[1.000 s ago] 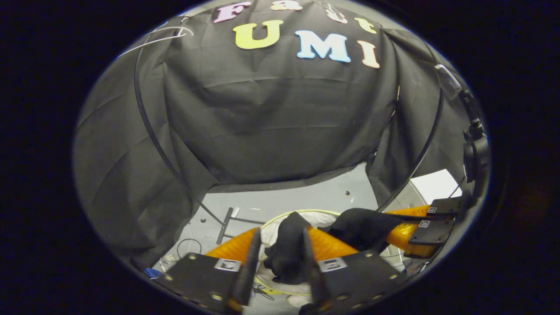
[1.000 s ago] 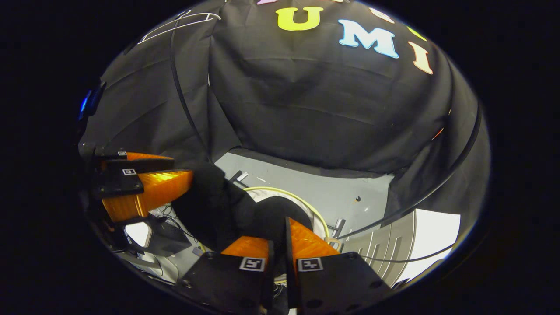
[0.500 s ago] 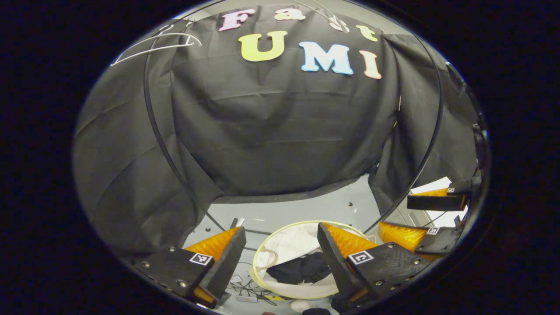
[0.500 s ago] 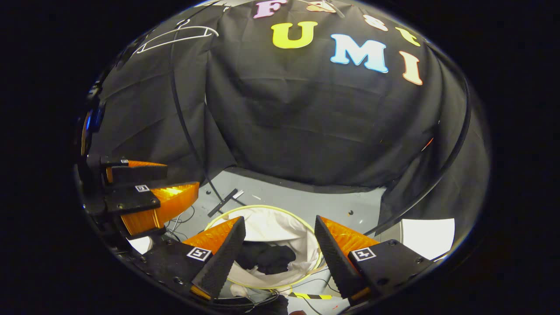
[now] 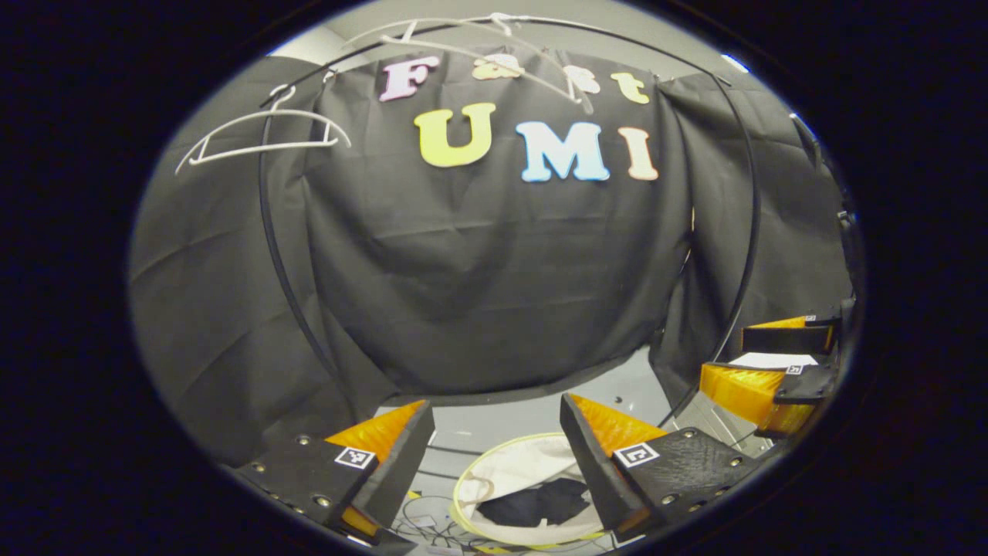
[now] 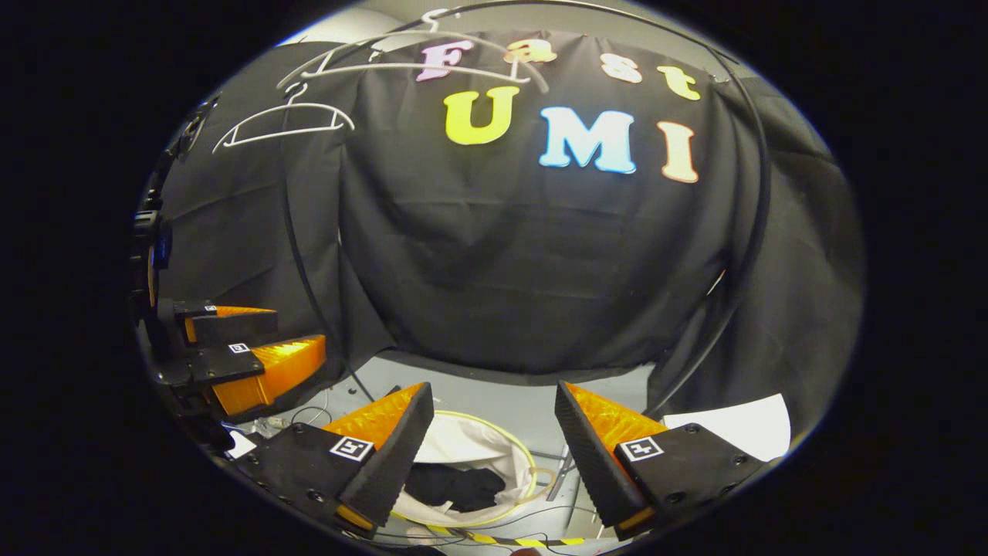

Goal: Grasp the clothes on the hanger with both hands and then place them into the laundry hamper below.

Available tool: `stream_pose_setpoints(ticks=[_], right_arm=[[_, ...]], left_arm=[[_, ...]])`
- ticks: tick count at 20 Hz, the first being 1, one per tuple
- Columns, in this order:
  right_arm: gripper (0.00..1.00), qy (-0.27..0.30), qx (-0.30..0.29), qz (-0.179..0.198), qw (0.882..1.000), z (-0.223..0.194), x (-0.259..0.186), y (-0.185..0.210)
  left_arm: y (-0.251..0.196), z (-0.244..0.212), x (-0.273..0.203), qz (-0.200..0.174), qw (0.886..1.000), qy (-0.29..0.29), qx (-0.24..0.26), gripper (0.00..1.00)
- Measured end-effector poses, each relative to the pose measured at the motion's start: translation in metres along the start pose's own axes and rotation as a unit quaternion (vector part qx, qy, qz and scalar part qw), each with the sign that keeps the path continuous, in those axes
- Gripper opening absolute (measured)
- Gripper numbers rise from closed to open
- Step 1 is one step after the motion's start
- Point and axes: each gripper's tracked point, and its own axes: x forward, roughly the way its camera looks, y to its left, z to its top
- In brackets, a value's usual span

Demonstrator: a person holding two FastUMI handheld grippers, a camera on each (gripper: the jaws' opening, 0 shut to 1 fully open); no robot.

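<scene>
With their jaws spread wide and nothing between them, the left gripper (image 5: 494,463) and the right gripper (image 6: 494,455) both hang above the laundry hamper (image 5: 471,494), which stands on the grey floor (image 5: 502,421) below. Inside the hamper's white liner lies the black garment (image 5: 532,503), crumpled into a dark heap (its folds too small to read), touching neither gripper; the right gripper view shows it the same way (image 6: 455,488), low in the hamper (image 6: 463,440). Off to the right in the left gripper view, the other gripper's fingers stand apart. Far up, two bare white hangers (image 5: 262,139) hang from the black hoop rail (image 5: 278,255). A second ago both pairs of jaws were pinched on the garment over the hamper; half a second ago they had let go and it had dropped in. Since then both grippers have risen, so the hamper sits lower and smaller and the hangers have come into fuller sight.
</scene>
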Motion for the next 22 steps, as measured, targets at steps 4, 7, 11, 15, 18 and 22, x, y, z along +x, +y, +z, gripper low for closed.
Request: stream_pose_setpoints(ticks=[4,7,11,15,18,22], right_arm=[[0.98,-0.042,0.015,-0.015,0.999,0.031,-0.038,-0.033],[0.98,-0.083,0.029,-0.024,0.996,0.061,-0.070,-0.057],[0.97,-0.124,0.030,-0.039,0.991,0.080,-0.112,-0.079],[0.97,-0.154,0.024,-0.049,0.987,0.090,-0.148,-0.097],[0.97,-0.165,0.017,-0.059,0.984,0.090,-0.167,-0.109],[0.97,-0.185,0.017,-0.073,0.980,0.092,-0.191,-0.122]], left_arm=[[-0.018,0.049,-0.036,-0.004,0.999,-0.050,-0.001,0.96],[-0.034,0.080,-0.066,-0.006,0.997,-0.082,-0.005,0.96],[-0.054,0.118,-0.103,-0.012,0.992,-0.125,-0.016,0.96],[-0.058,0.141,-0.146,-0.003,0.987,-0.161,-0.007,0.96],[-0.056,0.147,-0.172,0.009,0.984,-0.176,-0.008,0.96],[-0.049,0.150,-0.203,0.033,0.981,-0.191,-0.011,0.96]])
